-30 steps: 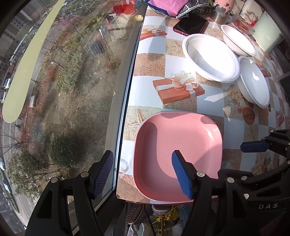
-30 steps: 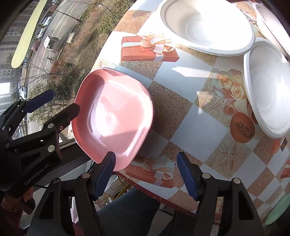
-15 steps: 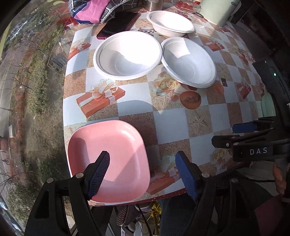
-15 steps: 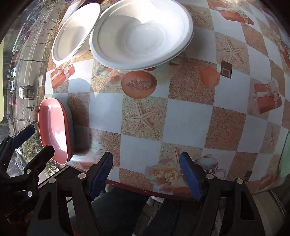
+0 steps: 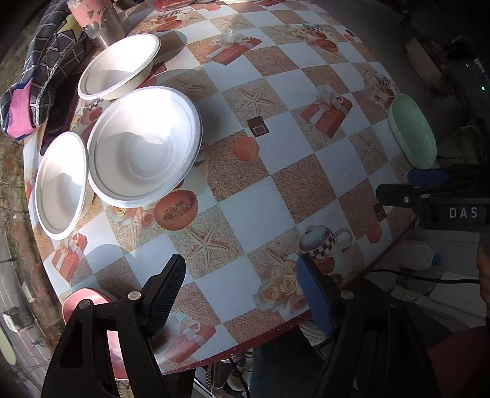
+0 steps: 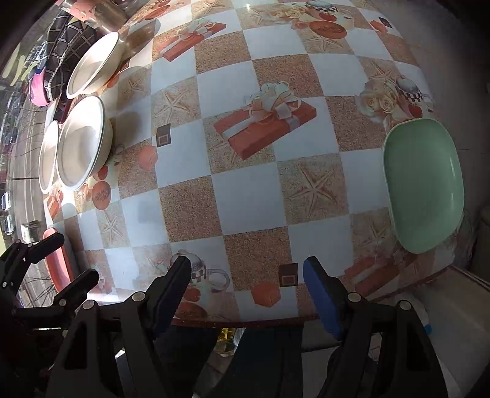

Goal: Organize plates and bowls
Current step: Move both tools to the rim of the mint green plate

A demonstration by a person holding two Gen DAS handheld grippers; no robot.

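Three white bowls stand at the table's left side: a large one (image 5: pixel 142 147), one to its left (image 5: pixel 61 183) and one behind (image 5: pixel 119 65); they also show in the right wrist view (image 6: pixel 84 140). A pink plate (image 5: pixel 88 301) lies at the near left corner, partly hidden behind my left gripper's arm. A green plate (image 6: pixel 424 183) lies at the right edge, also in the left wrist view (image 5: pixel 412 134). My left gripper (image 5: pixel 240 294) is open and empty above the table's front edge. My right gripper (image 6: pixel 248 294) is open and empty over the front edge, left of the green plate.
The table (image 6: pixel 251 196) has a checkered cloth printed with gifts and starfish. A metal cup (image 5: pixel 101 24), a plaid cloth (image 5: pixel 46 61) and a dark phone (image 5: pixel 59 101) lie at the back left. A window with a street below lies beyond the left edge.
Both grippers have swung to the right, from over the pink plate toward the table's middle and right. The pink plate has slid out to the left of both views; the green plate has come in.
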